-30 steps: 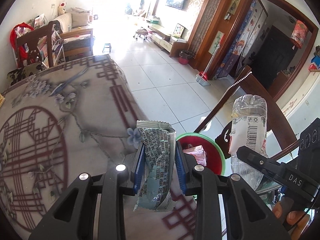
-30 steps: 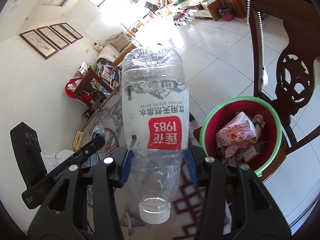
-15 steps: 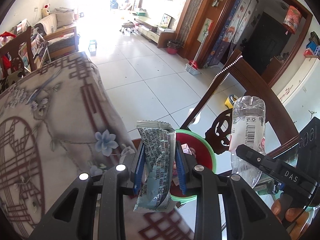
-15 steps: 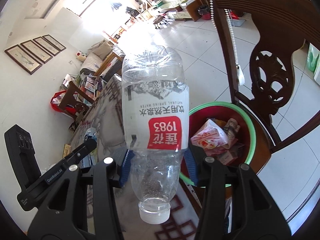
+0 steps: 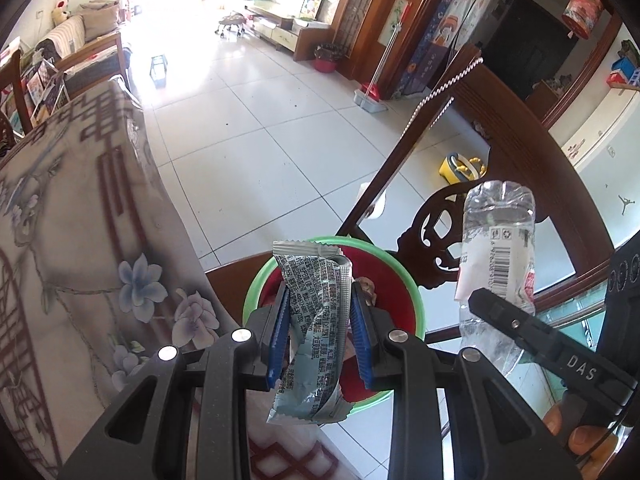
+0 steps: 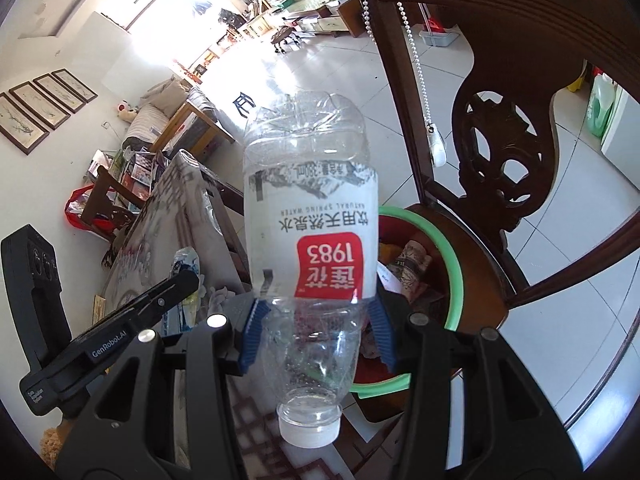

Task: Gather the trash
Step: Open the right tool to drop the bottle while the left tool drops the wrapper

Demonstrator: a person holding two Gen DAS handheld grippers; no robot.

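My left gripper point(image 5: 320, 320) is shut on a silver-blue snack wrapper point(image 5: 314, 320) and holds it over a red basin with a green rim point(image 5: 400, 276). My right gripper point(image 6: 316, 320) is shut on an empty clear plastic water bottle point(image 6: 312, 236), cap toward the camera. The bottle also shows in the left wrist view point(image 5: 496, 264), to the right of the basin. In the right wrist view the basin point(image 6: 456, 276) lies behind the bottle and holds several crumpled wrappers point(image 6: 412, 264).
The basin sits on the seat of a dark carved wooden chair point(image 6: 500, 160) next to the table with a patterned cloth point(image 5: 80, 240). A bead string point(image 6: 416, 60) hangs on the chair back. White tiled floor point(image 5: 248, 120) lies beyond.
Both grippers have moved off the table toward the basin. The wrapper now hangs over the basin, and the bottle is nearer to it. Both grips are unchanged.
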